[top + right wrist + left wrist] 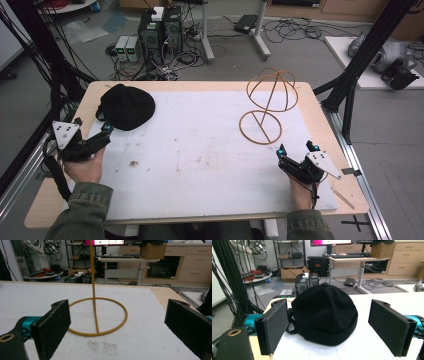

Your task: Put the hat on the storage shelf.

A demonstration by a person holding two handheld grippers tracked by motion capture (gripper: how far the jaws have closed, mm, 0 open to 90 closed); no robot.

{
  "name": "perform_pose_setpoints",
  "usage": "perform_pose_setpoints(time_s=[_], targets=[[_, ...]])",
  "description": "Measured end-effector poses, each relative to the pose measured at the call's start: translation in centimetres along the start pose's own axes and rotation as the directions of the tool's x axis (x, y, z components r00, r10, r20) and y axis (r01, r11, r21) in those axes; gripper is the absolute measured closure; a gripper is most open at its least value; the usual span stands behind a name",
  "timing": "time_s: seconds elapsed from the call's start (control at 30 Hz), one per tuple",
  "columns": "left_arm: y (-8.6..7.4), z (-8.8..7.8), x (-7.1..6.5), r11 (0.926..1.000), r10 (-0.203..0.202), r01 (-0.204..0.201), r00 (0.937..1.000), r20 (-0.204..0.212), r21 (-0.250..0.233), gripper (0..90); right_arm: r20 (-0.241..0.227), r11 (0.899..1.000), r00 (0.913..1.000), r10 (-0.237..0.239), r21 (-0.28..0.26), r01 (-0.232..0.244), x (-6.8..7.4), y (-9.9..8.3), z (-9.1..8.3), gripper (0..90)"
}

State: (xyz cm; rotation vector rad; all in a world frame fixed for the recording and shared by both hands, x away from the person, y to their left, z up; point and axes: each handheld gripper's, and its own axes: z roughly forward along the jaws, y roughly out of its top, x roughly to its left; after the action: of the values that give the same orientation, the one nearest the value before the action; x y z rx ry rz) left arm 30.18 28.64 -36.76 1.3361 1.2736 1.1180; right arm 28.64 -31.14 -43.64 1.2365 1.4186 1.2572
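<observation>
Trouble comes if your gaping left gripper [106,128] pinches only loose cloth of the hat [126,106] near the tabletop's far left corner, or your released right gripper [297,148] topples the stand [267,102].

In my right gripper view the wire stand [96,315] loses its upper frame at the top edge; base ring and upright remain. My left gripper view hides the black cap's [324,315] far side and opening. Specks on the white mat [200,150] too small to identify.
</observation>
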Motion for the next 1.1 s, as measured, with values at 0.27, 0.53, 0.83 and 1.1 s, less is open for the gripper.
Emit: perform_pose_setpoints(time_s=[0.27,0.53,0.83,1.1], targets=[[1.5,2.2,0.6,0.9995,0.011,-0.011,0.9999,0.013,0.028,16.7,-0.005,1.000,1.0000,-0.005,-0.001,0.005,0.0,0.0,0.1,5.8],[1.6,3.6,0.9,0.9982,-0.016,0.016,0.9999,-0.001,0.058,16.9,-0.007,1.000,0.9999,-0.008,0.001,0.008,0.0,0.0,0.3,5.8],[2.3,6.3,0.6,0.9890,-0.026,0.021,0.9991,0.032,0.146,16.3,-0.020,1.000,0.9995,-0.023,0.005,0.023,0.3,0.0,0.7,5.7],[2.5,7.7,1.0,0.9854,-0.040,0.036,0.9990,0.019,0.167,16.3,-0.028,1.000,0.9992,-0.028,0.007,0.028,0.4,0.0,0.9,5.8]])
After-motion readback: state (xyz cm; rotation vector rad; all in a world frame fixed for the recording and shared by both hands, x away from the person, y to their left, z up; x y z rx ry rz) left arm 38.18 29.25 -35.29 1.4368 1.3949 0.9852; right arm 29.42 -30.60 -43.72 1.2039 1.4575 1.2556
